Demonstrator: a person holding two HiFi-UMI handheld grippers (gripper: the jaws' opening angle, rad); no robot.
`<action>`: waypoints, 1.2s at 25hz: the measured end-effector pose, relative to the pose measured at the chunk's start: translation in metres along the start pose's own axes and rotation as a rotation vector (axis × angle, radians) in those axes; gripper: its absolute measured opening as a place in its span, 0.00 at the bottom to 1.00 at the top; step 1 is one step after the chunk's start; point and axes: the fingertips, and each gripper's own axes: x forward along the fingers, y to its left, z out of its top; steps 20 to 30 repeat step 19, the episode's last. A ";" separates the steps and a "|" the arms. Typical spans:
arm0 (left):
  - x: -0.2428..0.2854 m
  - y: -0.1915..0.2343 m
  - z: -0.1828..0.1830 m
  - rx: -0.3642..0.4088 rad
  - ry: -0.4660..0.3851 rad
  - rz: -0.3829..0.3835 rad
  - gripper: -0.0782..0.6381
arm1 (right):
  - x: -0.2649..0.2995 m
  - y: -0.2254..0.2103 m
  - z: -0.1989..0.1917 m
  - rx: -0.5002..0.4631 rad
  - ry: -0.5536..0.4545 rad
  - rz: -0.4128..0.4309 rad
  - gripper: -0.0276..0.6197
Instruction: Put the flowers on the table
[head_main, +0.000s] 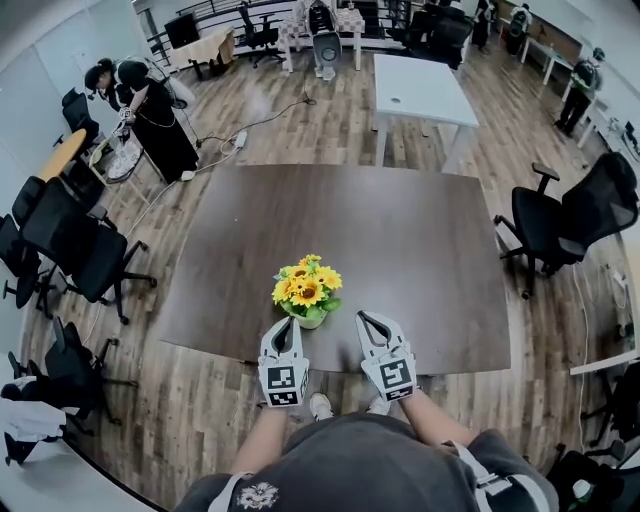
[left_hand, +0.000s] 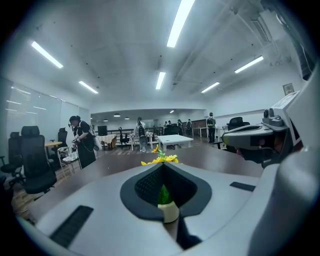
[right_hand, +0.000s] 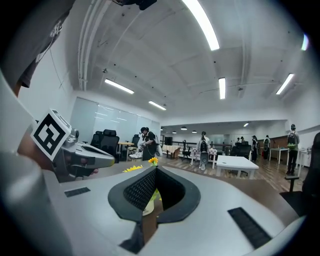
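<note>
Your grey cloth top (head_main: 380, 460) lies nearest in the head view. Beyond it, the left tool (head_main: 291, 326) and right tool (head_main: 364, 318), both smooth pale plastic, are clenched on nothing. The flowers (head_main: 307, 285), ruffled yellow sunflowers in a small round pale pot (head_main: 311, 321), stand on the dark matte counter (head_main: 420, 260) just ahead of the left tool's tip.

Left gripper view: ribbed black pads (left_hand: 147, 185) meet, framing the pot.

Right gripper view: the same closed teardrop, with the flowers ahead-left.

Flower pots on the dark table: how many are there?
1. The flower pot stands near the dark table's front edge, ahead of the left gripper. None seems hidden.
</note>
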 end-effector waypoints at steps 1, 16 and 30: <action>-0.001 -0.002 0.000 0.002 -0.001 -0.007 0.12 | -0.002 0.001 0.000 0.006 -0.002 0.006 0.08; -0.006 -0.005 0.010 0.024 -0.029 -0.024 0.12 | -0.003 0.012 0.008 0.008 -0.061 0.016 0.08; -0.006 -0.005 0.010 0.025 -0.034 -0.022 0.12 | -0.003 0.013 0.006 0.004 -0.057 0.017 0.08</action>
